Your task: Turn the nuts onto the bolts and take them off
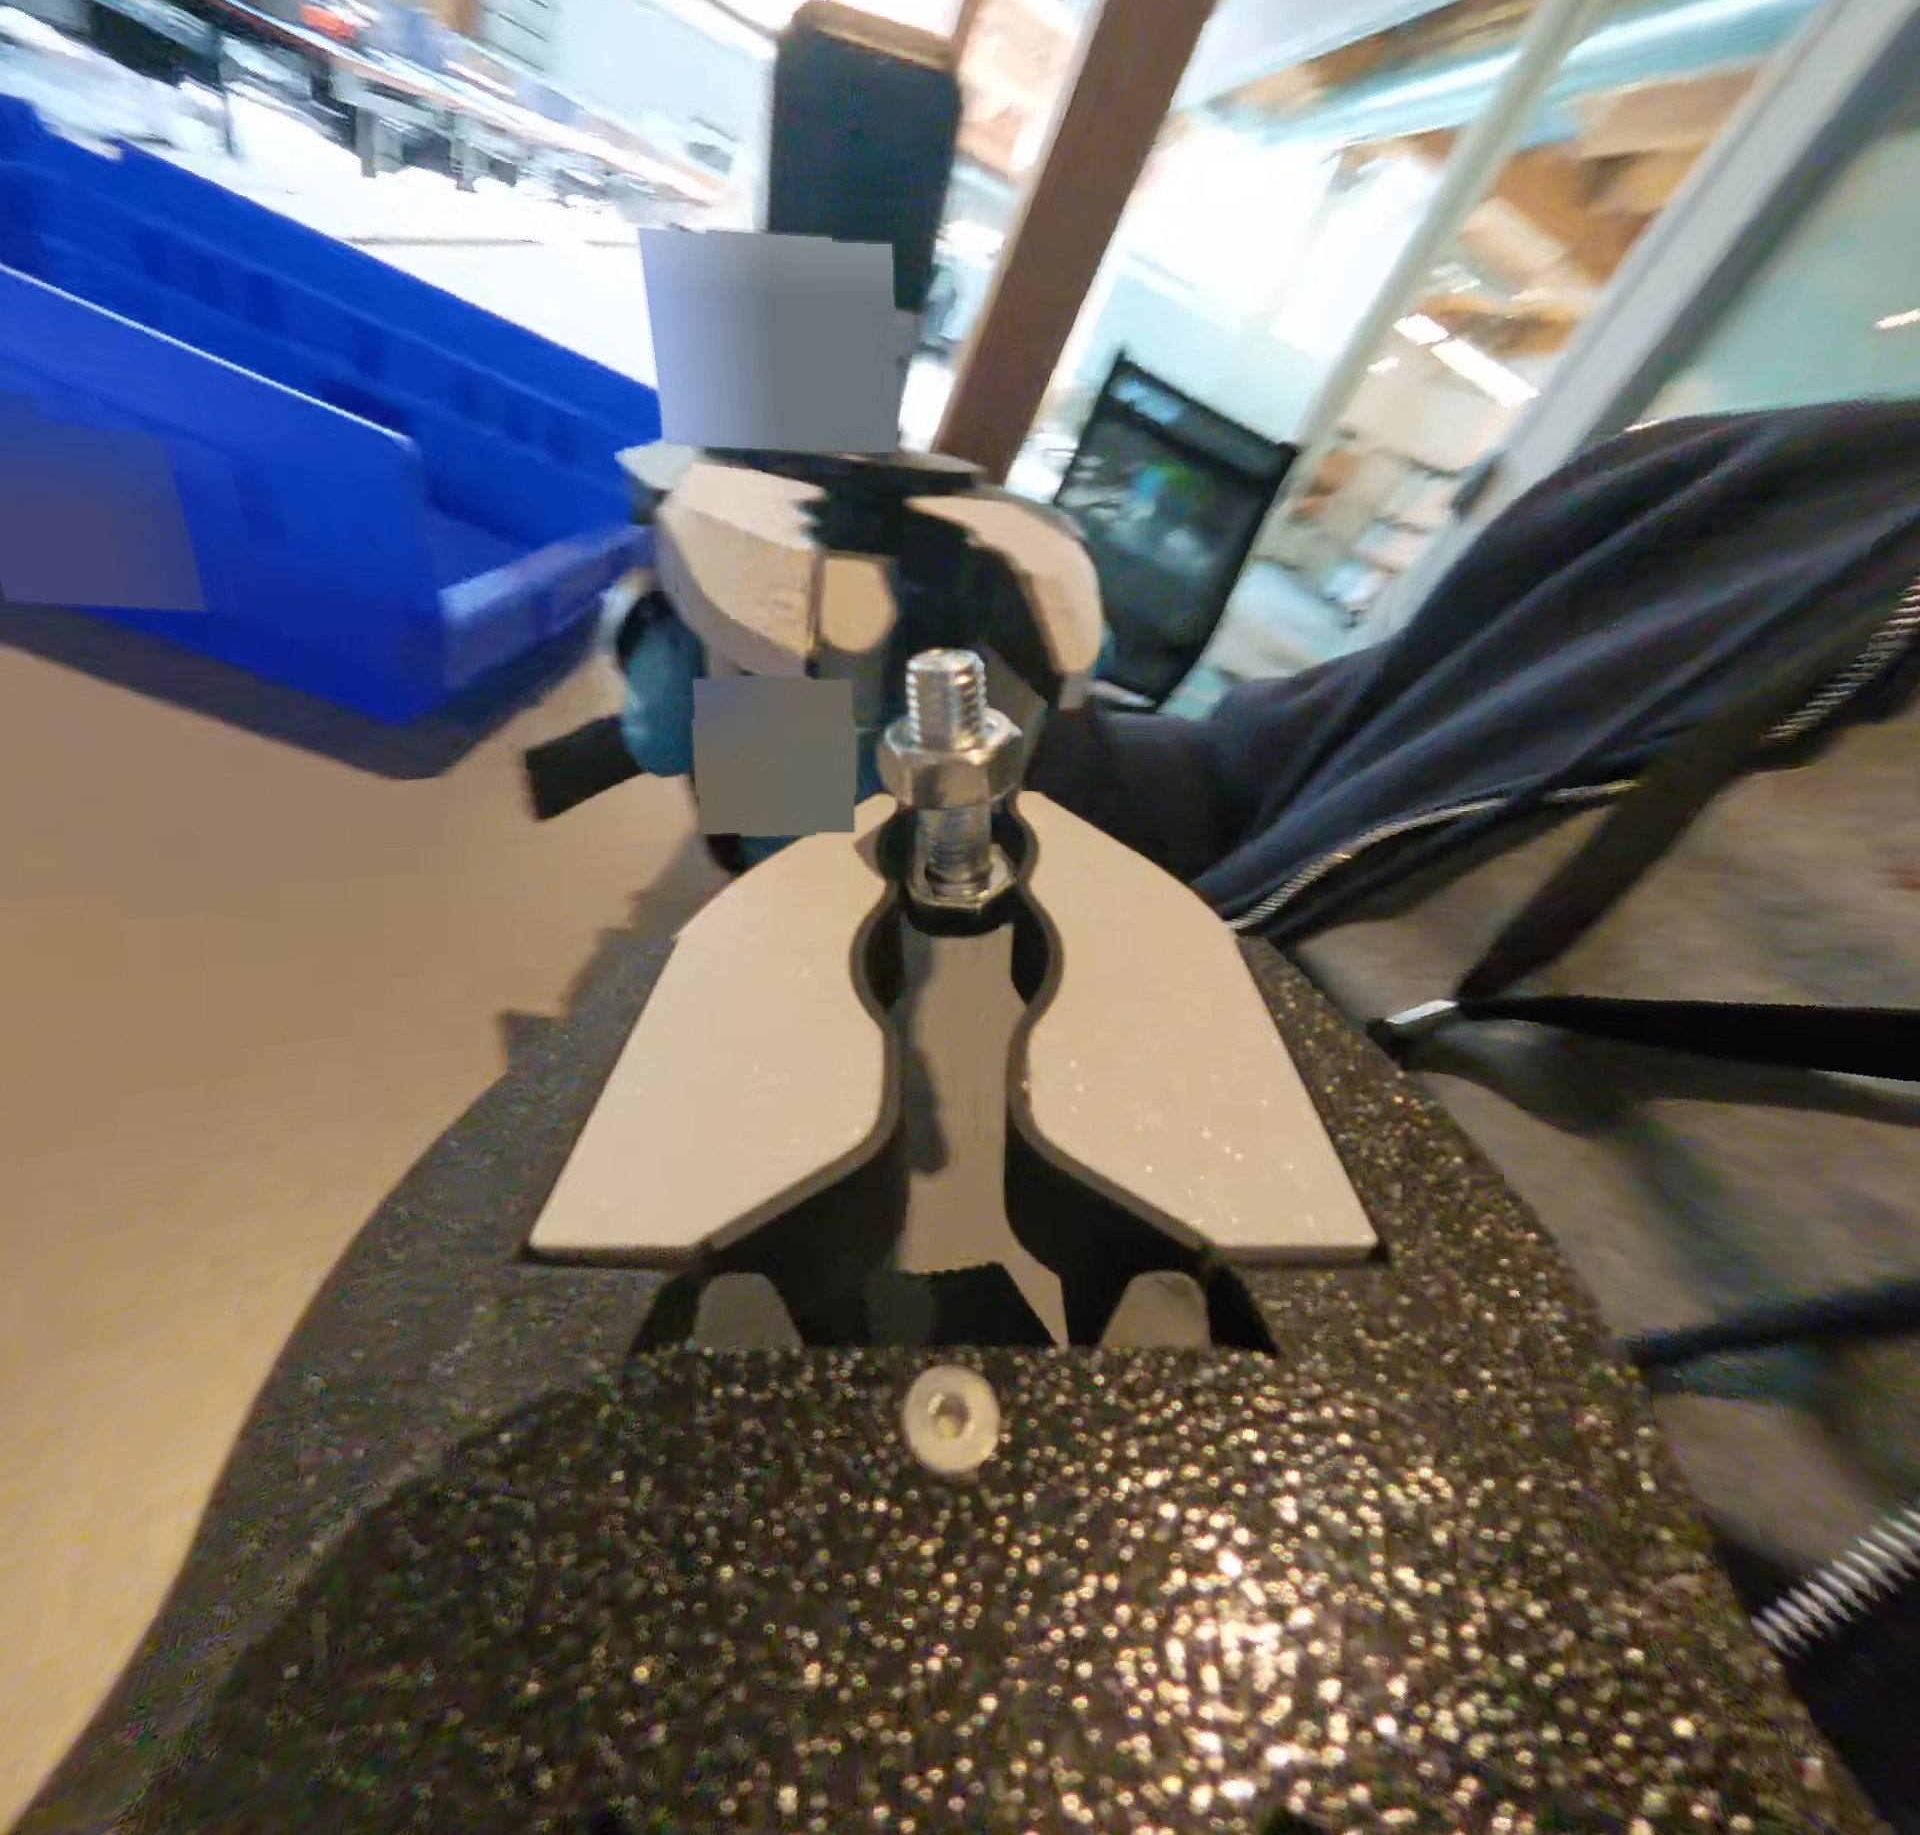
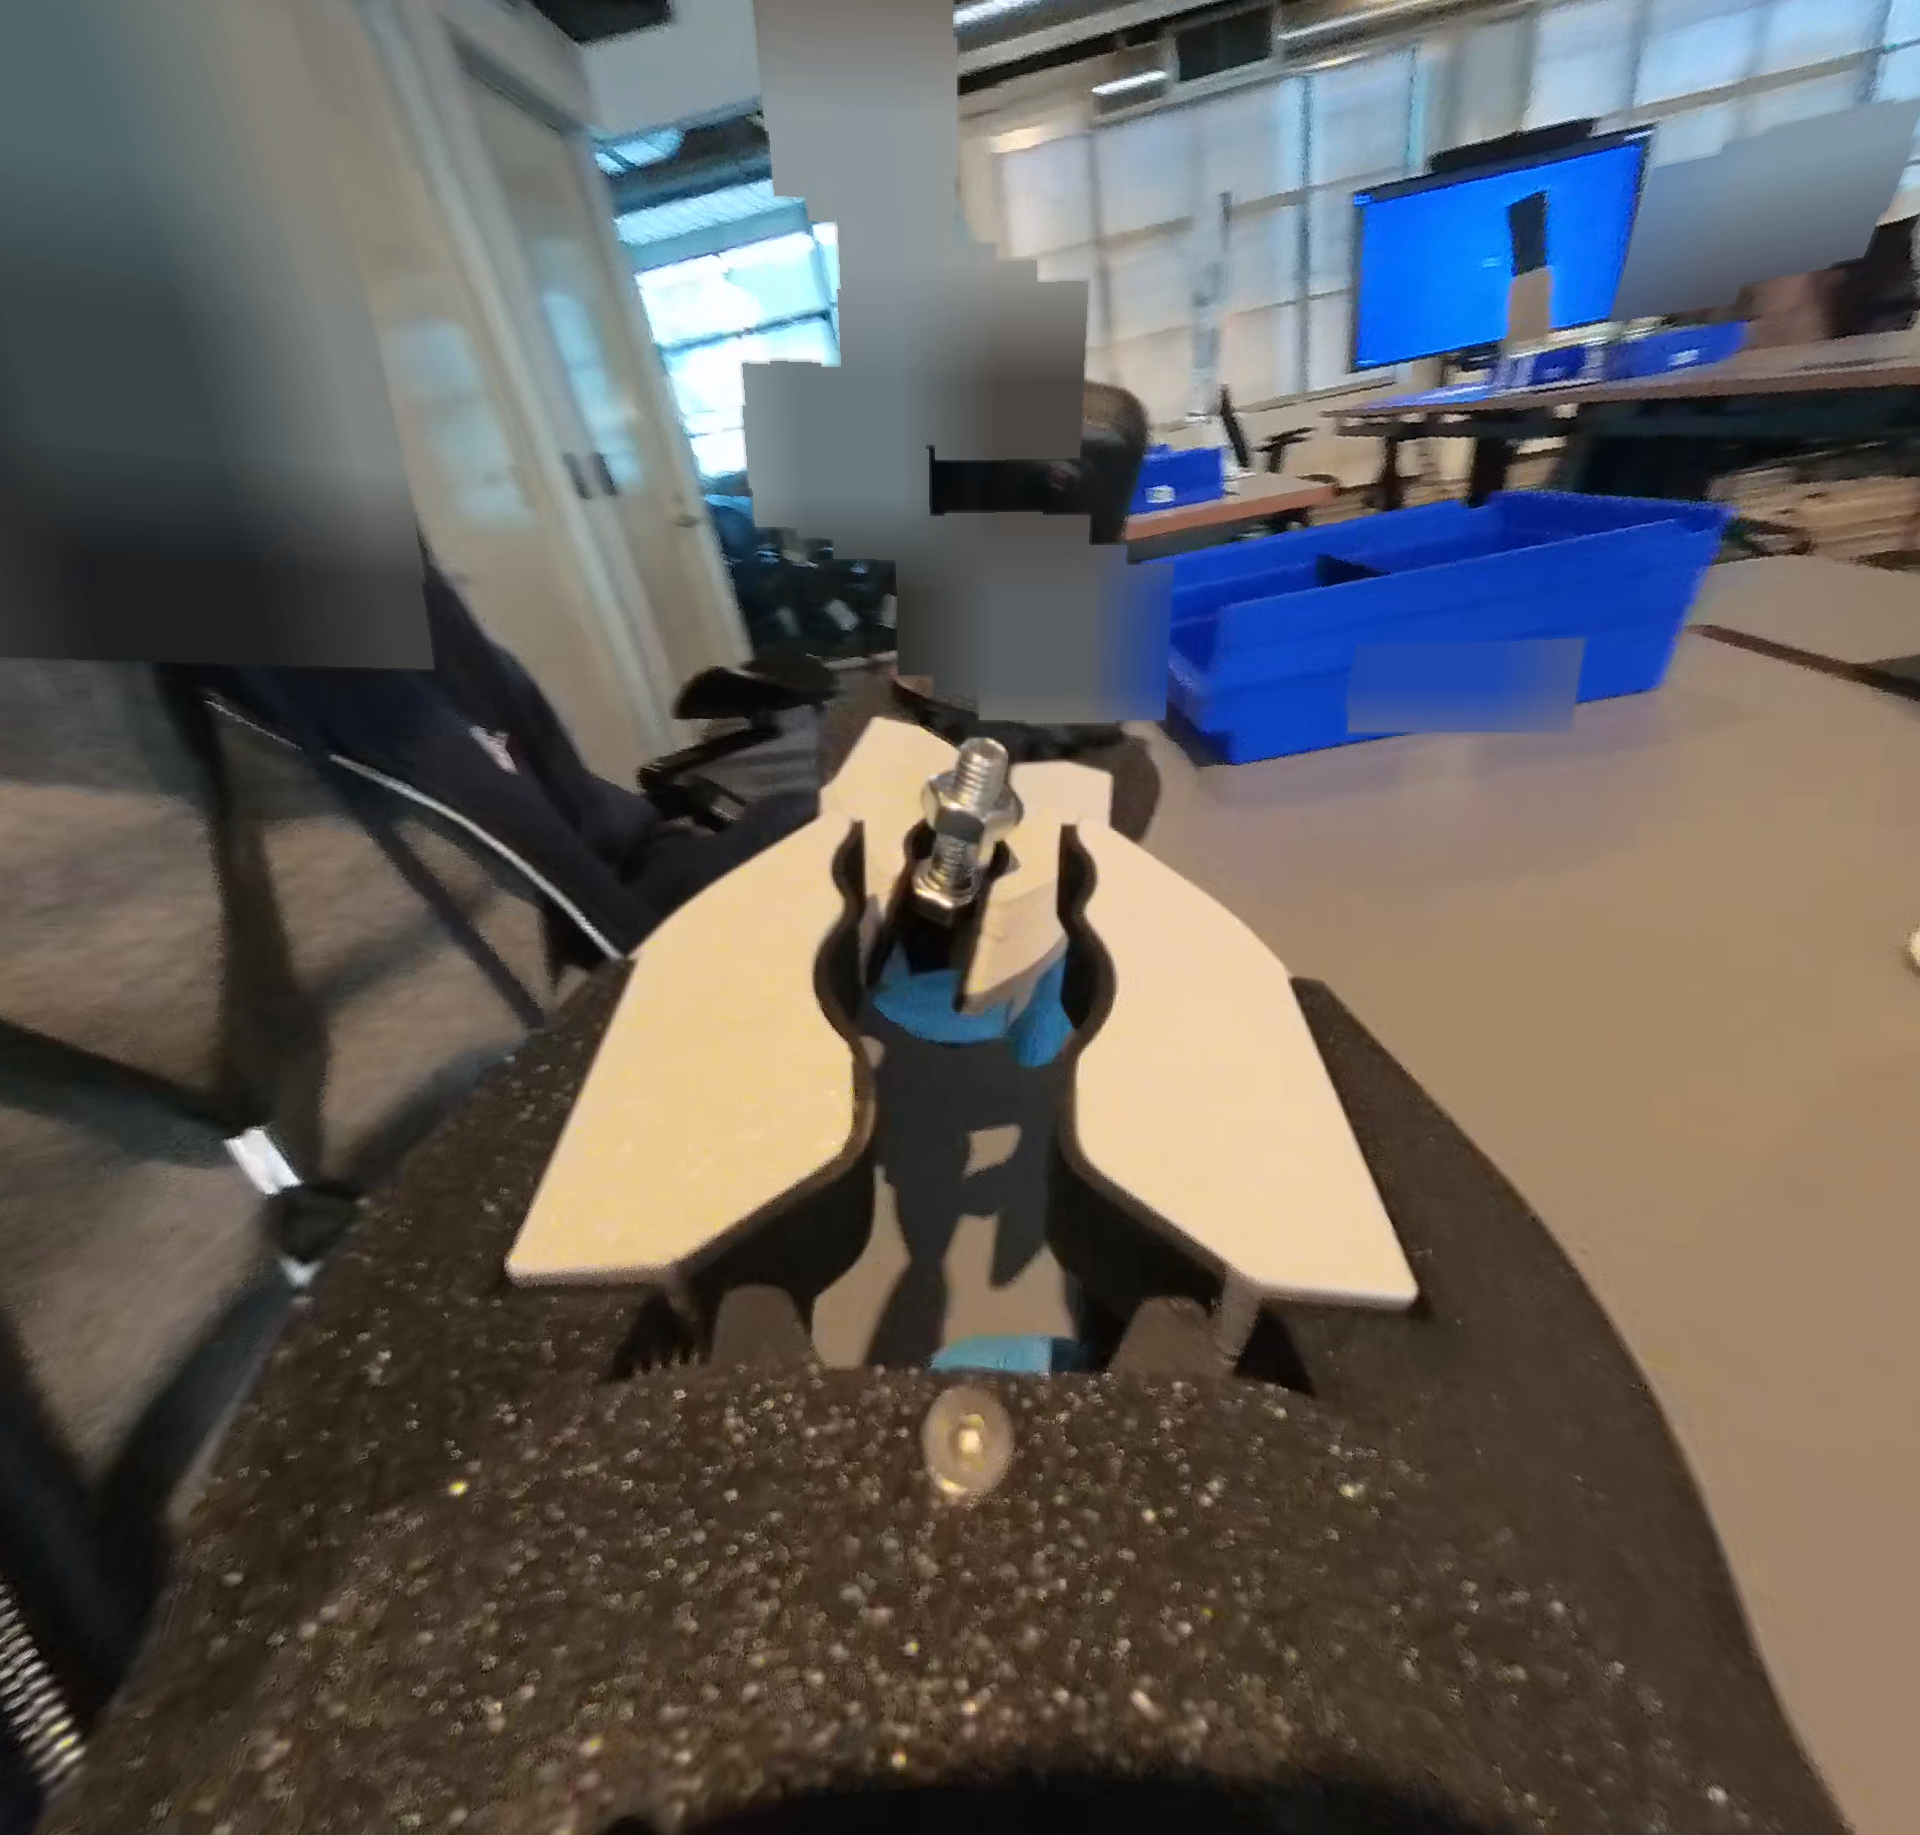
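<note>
A beige table [image 2: 1455,954] carries a blue plastic bin [image 2: 1455,601]

Both views are brightly lit by daylight from large windows [image 2: 1299,175] far ahead of the grippers, blown out to white in places. Strong motion blur is seen across the background, while the bolt [image 1: 943,746] between the fingertips is rendered fairly sharp. Wide-angle bending is seen toward the edges. Glints are scattered over the speckled black housing [image 1: 1039,1577] nearest the lens.
</note>
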Motion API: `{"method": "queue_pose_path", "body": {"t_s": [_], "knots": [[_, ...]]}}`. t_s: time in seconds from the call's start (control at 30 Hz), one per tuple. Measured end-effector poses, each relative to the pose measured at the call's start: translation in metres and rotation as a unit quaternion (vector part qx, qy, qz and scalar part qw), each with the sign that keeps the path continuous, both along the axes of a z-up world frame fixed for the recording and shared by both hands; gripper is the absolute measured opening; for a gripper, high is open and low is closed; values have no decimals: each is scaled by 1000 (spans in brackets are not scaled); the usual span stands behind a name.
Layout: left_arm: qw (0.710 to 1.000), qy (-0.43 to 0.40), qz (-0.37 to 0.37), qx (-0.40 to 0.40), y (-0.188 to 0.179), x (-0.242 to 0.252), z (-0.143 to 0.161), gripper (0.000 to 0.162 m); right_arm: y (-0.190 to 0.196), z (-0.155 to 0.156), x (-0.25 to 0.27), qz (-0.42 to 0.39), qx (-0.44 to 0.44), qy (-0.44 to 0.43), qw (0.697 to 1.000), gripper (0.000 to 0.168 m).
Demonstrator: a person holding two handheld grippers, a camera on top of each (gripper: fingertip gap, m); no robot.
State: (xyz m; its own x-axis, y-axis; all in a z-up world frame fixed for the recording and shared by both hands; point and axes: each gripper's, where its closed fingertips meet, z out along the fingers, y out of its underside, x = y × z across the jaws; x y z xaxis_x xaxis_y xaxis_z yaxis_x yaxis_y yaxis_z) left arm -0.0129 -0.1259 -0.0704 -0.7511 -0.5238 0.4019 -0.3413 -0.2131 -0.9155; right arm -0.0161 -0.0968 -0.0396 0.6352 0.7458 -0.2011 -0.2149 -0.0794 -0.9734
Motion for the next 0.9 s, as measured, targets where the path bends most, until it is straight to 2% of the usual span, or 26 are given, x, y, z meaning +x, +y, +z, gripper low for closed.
{"method": "queue_pose_path", "body": {"t_s": [0.1, 0.23, 0.37, 0.5, 0.67, 0.8, 0.9], "knots": [[999, 5, -40, -9, -13, -11, 0, 15, -1, -2, -10, 33, -16, 30, 999, 34], [999, -11, -35, 5, -14, -12, 6, 15, -3, -4, -26, 20, -9, -25, 999, 35], [999, -21, -20, 20, -9, -5, 20, 15, -2, 25, -28, -1, 44, -4, 999, 35], [997, -39, -6, 62, -4, 4, 47, 15, 5, 53, -20, -6, 59, 31, 998, 31], [993, -70, 9, 96, -4, 18, 77, 15, 16, 88, -17, -21, 83, -1, 996, 31], [991, -84, 23, 98, 0, 19, 77, 15, 25, 91, -24, -8, 76, -33, 997, 37], [993, -80, 25, 86, 7, 16, 77, 15, 31, 82, -26, -11, 64, -47, 997, 39]]}}
